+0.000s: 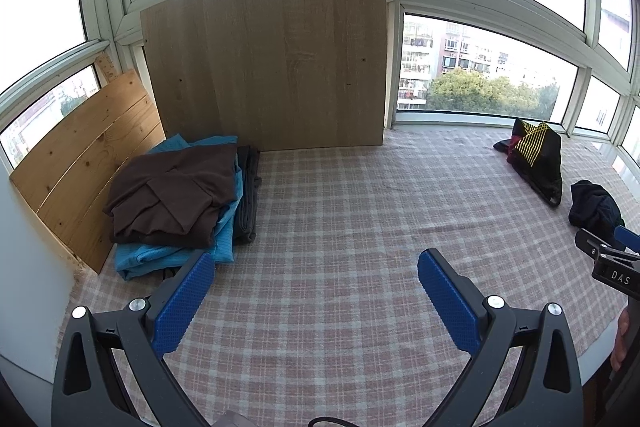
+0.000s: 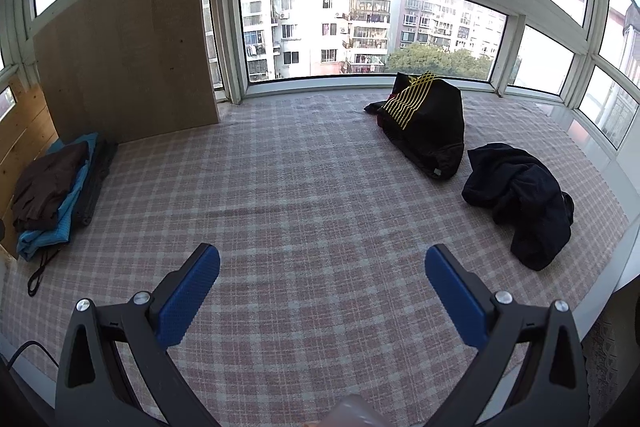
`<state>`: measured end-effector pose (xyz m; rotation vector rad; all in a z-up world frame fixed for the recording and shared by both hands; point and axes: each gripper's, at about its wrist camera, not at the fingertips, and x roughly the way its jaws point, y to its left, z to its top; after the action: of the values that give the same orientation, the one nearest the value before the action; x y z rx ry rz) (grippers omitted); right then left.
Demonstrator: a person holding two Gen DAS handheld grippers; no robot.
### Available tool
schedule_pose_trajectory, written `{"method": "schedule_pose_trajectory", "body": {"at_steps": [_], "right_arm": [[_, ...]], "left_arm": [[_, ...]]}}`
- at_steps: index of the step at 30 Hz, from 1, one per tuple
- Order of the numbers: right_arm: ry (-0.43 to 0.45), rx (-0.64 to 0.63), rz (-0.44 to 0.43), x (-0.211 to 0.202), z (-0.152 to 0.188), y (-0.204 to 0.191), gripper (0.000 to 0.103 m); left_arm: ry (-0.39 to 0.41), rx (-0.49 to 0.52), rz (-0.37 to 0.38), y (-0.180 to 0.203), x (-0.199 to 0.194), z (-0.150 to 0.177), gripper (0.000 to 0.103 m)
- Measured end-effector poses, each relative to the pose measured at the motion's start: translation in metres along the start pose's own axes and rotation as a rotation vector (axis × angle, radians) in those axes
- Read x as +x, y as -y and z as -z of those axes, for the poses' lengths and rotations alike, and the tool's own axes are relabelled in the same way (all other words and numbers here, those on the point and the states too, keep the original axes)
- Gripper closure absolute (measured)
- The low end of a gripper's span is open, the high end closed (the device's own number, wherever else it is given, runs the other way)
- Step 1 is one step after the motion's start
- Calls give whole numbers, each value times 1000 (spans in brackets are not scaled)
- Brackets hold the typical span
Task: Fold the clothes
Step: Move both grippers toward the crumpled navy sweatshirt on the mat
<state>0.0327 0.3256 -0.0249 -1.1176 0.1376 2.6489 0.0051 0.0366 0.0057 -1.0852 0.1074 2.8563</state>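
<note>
"DAS" is read on the right tongs [image 1: 616, 259], cut off at the left view's edge. A pink checked cloth [image 1: 340, 211] covers the table, ringed by windows. Both left tongs [image 1: 316, 269] and right tongs are spread wide, empty. Folded clothes [image 1: 176, 203] are stacked far left; a black striped garment [image 2: 428, 123] and a dark crumpled garment [image 2: 520, 195] lie right.

Left wrist view: low over checked cloth [image 1: 340, 207], facing plywood board [image 1: 272, 67]; right wrist view: similar height, apparently angled rightward; both share folded stack [image 2: 52, 187]
</note>
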Motion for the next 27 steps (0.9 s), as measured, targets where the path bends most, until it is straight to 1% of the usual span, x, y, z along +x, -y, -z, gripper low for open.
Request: {"method": "schedule_pose_trajectory", "body": {"at_steps": [5, 11, 20, 27], "right_arm": [[-9, 18, 29, -7, 4, 10, 0], [-27, 37, 77, -13, 9, 28, 0], [-34, 81, 125, -24, 18, 69, 0], [-31, 124, 162, -29, 18, 118, 0]], "left_arm": [[-5, 32, 42, 15, 0, -3, 1], [-15, 83, 102, 42, 2, -5, 1], [-18, 163, 166, 99, -4, -8, 1], [-14, 214, 209, 155, -10, -14, 1]]}}
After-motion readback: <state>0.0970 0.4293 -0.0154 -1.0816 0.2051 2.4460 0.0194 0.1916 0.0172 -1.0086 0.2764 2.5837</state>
